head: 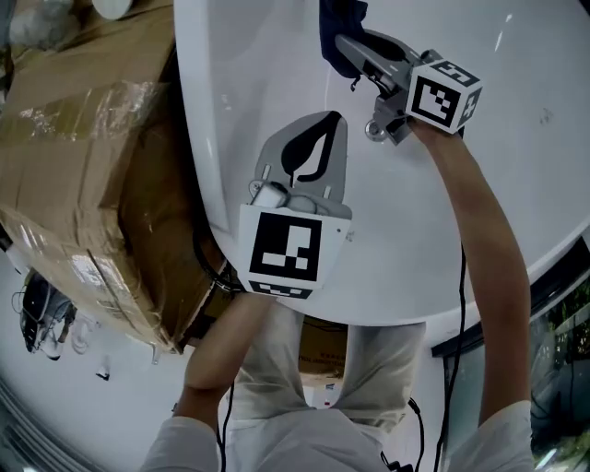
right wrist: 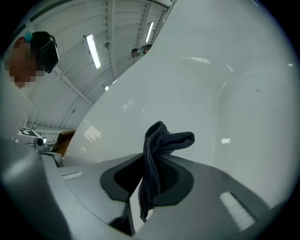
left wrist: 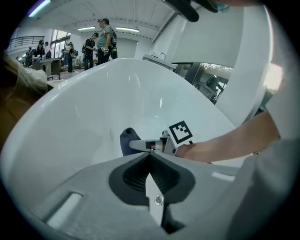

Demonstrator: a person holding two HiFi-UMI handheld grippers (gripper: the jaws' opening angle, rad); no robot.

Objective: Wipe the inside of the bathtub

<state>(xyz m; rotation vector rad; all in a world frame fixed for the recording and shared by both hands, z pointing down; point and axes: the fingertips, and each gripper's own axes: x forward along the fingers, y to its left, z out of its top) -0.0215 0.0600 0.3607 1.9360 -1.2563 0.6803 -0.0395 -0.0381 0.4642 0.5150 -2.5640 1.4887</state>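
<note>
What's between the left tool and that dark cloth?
Only bare white bathtub surface separates the left gripper from the dark cloth pinched in the right gripper; the head view shows it.

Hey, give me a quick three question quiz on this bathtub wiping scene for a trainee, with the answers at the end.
1. True or false: the left gripper holds the cloth.
2. Where is the right gripper? A over the bathtub's inside; B on a chair; C in a sink.
3. Fill in: the left gripper's fingers are ___ (open or shut).
Key: 1 false; 2 A; 3 shut.
</note>
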